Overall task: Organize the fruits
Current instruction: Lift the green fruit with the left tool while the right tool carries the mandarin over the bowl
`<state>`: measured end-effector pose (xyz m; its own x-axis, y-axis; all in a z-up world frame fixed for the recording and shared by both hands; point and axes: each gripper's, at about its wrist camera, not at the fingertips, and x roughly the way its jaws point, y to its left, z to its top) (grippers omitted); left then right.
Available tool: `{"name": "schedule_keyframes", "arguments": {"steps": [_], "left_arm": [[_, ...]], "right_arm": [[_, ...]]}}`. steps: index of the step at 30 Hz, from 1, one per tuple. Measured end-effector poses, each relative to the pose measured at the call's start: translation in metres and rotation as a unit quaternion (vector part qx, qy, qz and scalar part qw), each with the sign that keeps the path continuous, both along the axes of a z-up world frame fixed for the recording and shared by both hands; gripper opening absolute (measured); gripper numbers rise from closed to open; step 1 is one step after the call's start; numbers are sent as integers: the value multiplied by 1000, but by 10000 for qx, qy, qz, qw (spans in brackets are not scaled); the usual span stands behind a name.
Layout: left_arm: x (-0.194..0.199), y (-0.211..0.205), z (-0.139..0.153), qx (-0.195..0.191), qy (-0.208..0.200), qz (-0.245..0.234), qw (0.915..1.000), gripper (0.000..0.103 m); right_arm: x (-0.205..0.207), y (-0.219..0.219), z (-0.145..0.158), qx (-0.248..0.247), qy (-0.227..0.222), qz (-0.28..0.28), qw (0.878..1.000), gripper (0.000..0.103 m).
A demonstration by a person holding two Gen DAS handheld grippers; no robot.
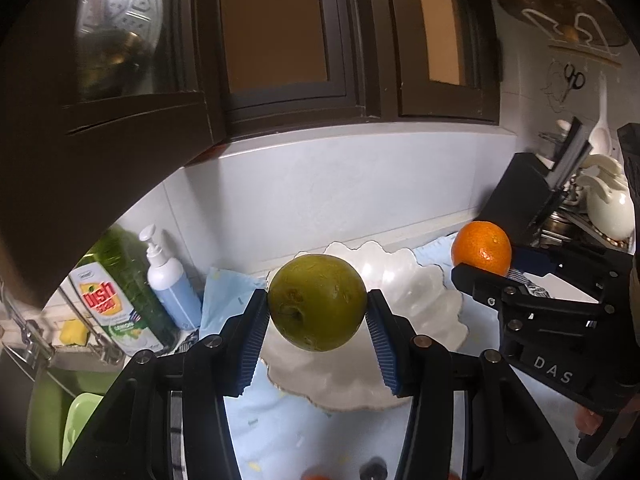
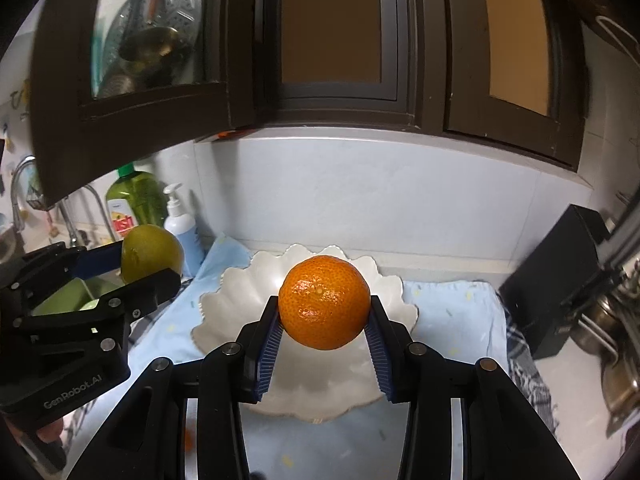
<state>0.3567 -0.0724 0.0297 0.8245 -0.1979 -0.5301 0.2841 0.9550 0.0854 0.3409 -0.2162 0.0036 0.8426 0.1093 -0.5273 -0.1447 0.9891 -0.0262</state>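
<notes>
— Kitchen counter, blue cloth under a white scalloped plate. Where's the fruit?
— Orange mid-frame, clamped in the right gripper, held above the plate.
— And the green fruit?
— Mid-frame in the left view, pinched by the left gripper, also over the plate.
— Around them?
— Soap bottle and pump bottle at lower left, dark cabinets across the top.
</notes>
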Motion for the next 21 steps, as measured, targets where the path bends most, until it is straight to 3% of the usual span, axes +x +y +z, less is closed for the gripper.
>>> {"name": "schedule_keyframes", "arguments": {"steps": [10, 21], "left_arm": [[72, -18, -20, 178, 493, 85, 9986, 49], [139, -30, -66, 338, 1202, 200, 9920, 49]], "right_arm": [[73, -16, -17, 33, 465, -40, 9989, 42], [141, -21, -65, -139, 1268, 79, 9918, 42]]}}
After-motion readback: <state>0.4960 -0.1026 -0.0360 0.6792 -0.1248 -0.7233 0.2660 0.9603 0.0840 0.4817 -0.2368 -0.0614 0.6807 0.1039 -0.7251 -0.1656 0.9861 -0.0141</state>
